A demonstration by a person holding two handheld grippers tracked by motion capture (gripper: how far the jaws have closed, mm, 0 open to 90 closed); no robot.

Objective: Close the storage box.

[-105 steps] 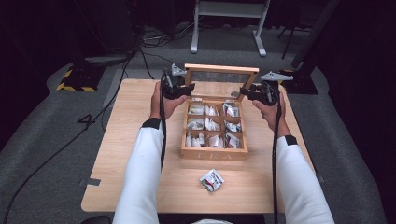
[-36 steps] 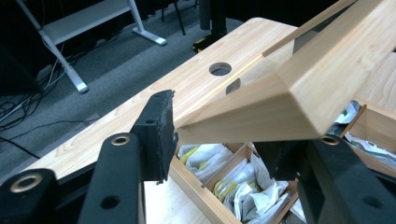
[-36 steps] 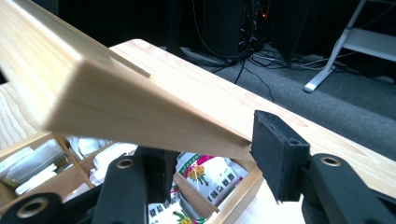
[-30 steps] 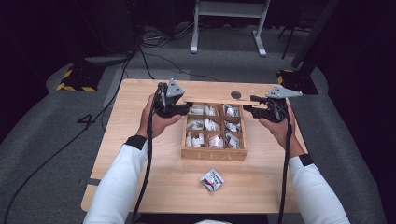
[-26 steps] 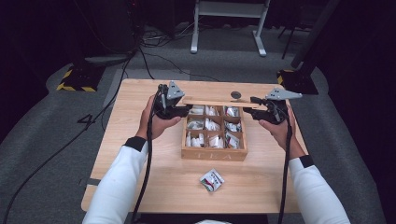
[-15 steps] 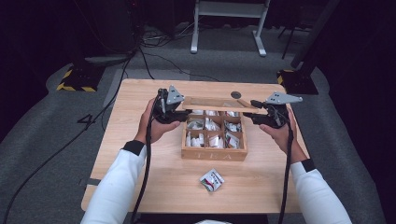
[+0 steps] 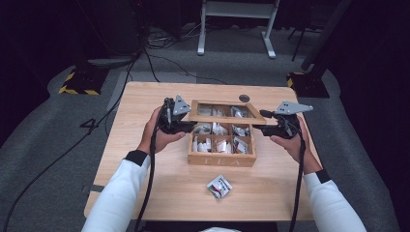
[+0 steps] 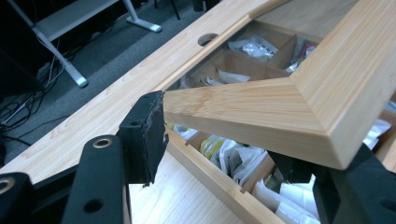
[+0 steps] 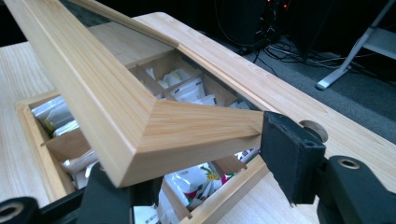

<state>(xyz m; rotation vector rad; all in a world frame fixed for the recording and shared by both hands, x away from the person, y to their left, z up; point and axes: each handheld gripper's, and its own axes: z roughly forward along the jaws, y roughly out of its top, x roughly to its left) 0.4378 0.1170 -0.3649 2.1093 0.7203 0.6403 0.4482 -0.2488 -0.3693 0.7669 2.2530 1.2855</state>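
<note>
Stiff, light, glass-paned lid: hold the wooden corners, where left tongs and right tongs, just loosening, pinch it.

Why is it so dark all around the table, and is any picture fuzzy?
High view: light falls on the table while the room behind stays nearly black; the picture is soft, so the sachet lacks detail. Left gripper view: the lid is sharp, the floor beyond darker. Right gripper view: lid and tea box bright and clear, the background dim.
</note>
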